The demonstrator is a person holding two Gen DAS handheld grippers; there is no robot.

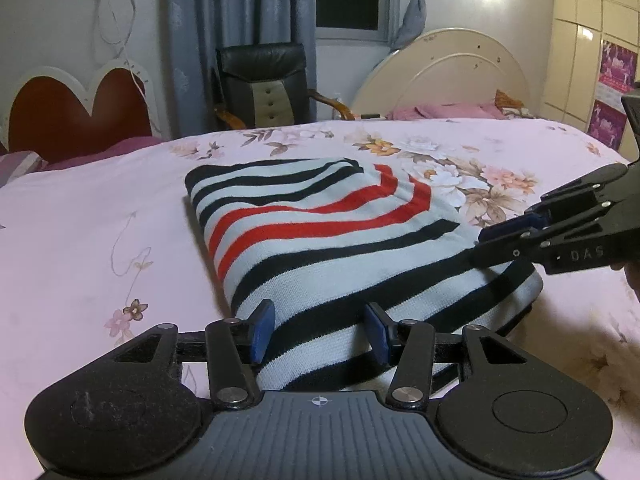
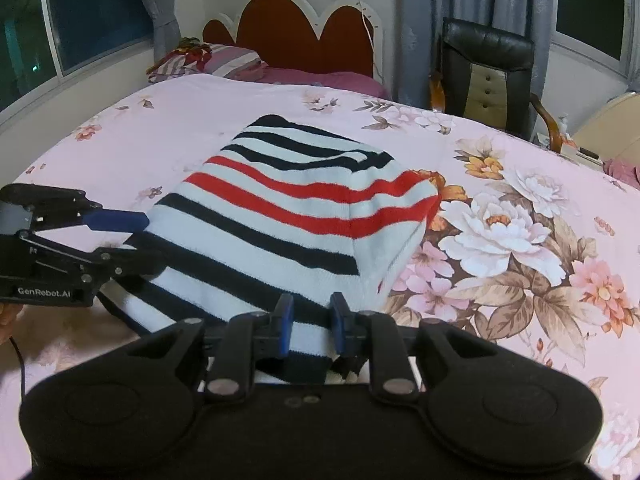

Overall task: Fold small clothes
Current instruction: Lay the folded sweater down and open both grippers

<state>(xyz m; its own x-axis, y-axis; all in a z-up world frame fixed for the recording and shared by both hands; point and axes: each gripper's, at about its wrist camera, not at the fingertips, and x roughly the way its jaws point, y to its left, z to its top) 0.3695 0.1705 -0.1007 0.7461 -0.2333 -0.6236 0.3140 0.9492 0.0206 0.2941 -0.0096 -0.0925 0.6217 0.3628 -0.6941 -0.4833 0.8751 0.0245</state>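
A folded striped sweater (image 1: 320,236), pale blue with navy and red bands, lies on the pink floral bedspread (image 1: 100,248); it also shows in the right wrist view (image 2: 288,216). My left gripper (image 1: 320,334) is open, its blue fingers astride the sweater's near edge. It appears in the right wrist view (image 2: 136,240) at the sweater's left corner. My right gripper (image 2: 310,326) stands partly open around the sweater's near edge, with fabric between the fingers. It appears in the left wrist view (image 1: 486,242) at the sweater's right corner.
A red heart-shaped headboard (image 2: 304,36) and pillows (image 2: 208,62) stand at the bed's head. A black office chair (image 2: 486,76) sits beside the bed near grey curtains. A second bed with a cream headboard (image 1: 444,76) stands beyond.
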